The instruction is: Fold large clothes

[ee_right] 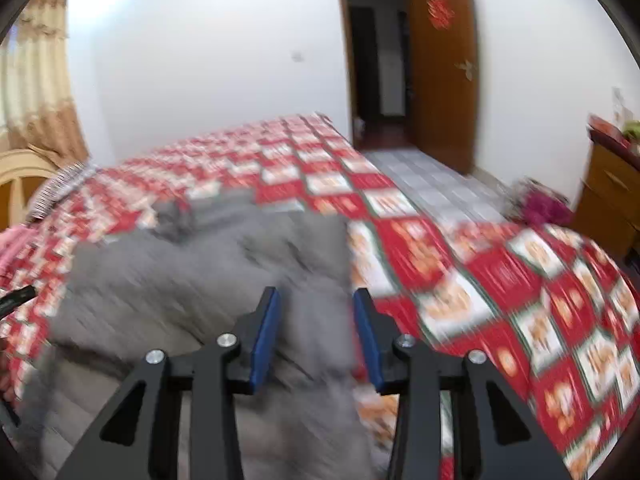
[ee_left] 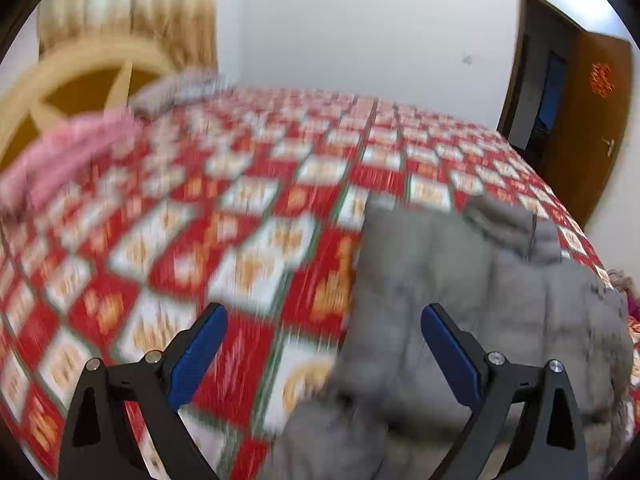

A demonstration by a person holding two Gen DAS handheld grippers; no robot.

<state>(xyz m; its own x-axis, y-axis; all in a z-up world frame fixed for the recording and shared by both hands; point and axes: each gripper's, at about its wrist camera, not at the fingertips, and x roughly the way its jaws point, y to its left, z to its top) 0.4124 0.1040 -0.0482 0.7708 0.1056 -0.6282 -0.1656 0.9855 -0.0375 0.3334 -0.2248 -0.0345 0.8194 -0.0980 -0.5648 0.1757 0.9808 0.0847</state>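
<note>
Grey padded jacket (ee_right: 208, 280) lies folded on the bed (ee_left: 240, 208), over the red-and-white checked cover. Left gripper (ee_left: 324, 320) spread wide above the jacket's left edge, nothing between the jaws. Right gripper (ee_right: 316, 300) partly spread over the jacket, gripping nothing. Both frames motion-blurred.

You have almost nothing to read here. The one sign is a red paper ornament (ee_right: 440, 12) stuck high on the open brown door (ee_right: 444, 92) at the far side of the room; it looks like a character cutout, but blur keeps you from making it out. The squares on the bedspread (ee_left: 248, 216) carry orange motifs, too smeared to tell whether any are writing.
</note>
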